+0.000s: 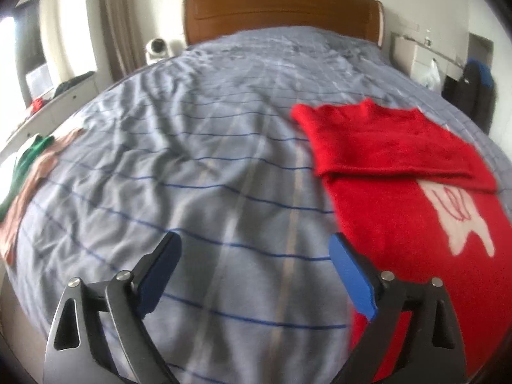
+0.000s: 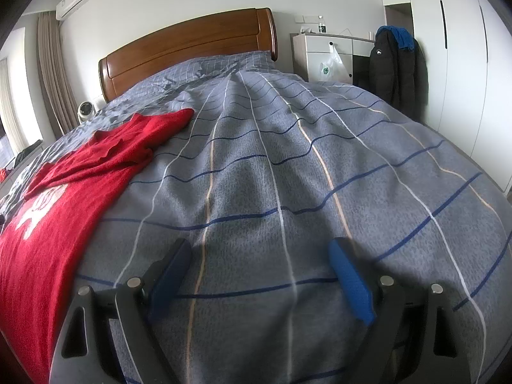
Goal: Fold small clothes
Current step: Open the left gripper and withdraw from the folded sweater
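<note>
Red knit: a red sweater (image 1: 409,224) lies flat on the bed, its upper part folded over the body so a straight fold edge crosses the garment.
Sweater's long axis: it runs from the foot of the bed toward the wooden headboard (image 1: 281,12), roughly in line with the bedcover's lengthwise stripes; the collar end points to the headboard, the hem end to the cameras.
Sweater's motif: a white figure with red lines shows on the chest just below the fold, partly covered by the folded layer.
Sweater's place: right of centre in the left wrist view, at the left edge (image 2: 64,211) in the right wrist view, so it lies between the two grippers.
Bedcover: grey-blue bedcover (image 1: 179,172) with dark blue cross stripes and white and tan lengthwise ones, wrinkled, more so on the left.
Left gripper (image 1: 254,275): jaws stand wide apart with only bedcover between them; its right finger sits at the sweater's left edge, contact unclear.
Right gripper (image 2: 259,275): jaws wide apart over bare bedcover, well clear of the sweater.
Other clothes: green and brownish garments (image 1: 28,166) lie at the bed's far left edge, apart from the sweater.
Room: a black jacket (image 2: 396,70) hangs beside a white cabinet (image 2: 323,51); a small white fan (image 2: 85,110) stands left of the headboard.
</note>
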